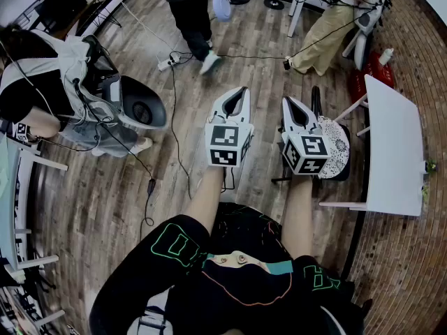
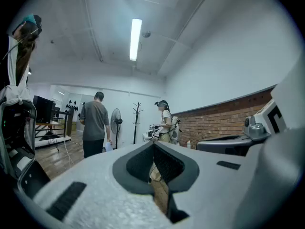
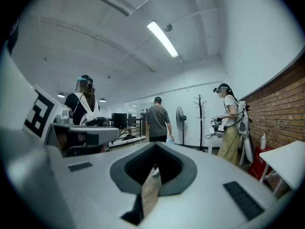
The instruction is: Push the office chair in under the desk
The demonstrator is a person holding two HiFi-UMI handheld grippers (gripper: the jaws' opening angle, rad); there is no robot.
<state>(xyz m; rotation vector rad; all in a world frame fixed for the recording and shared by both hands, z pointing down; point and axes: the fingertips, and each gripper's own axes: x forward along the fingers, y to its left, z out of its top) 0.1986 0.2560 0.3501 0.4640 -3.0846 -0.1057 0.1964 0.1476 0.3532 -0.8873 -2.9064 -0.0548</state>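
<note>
The office chair, with a speckled light seat on a black base, stands on the wooden floor just left of the white desk. It is outside the desk's edge. My right gripper is held level above the chair's left side, jaws shut with nothing in them. To its left my left gripper is also level, shut and empty. Neither gripper view shows the chair. The left gripper view looks over its closed jaws into the room, and so does the right gripper view.
A person in a white top sits at the left beside a grey rig. One person stands ahead and another in tan trousers sits at the far right. Cables trail across the floor. A red object lies behind the desk.
</note>
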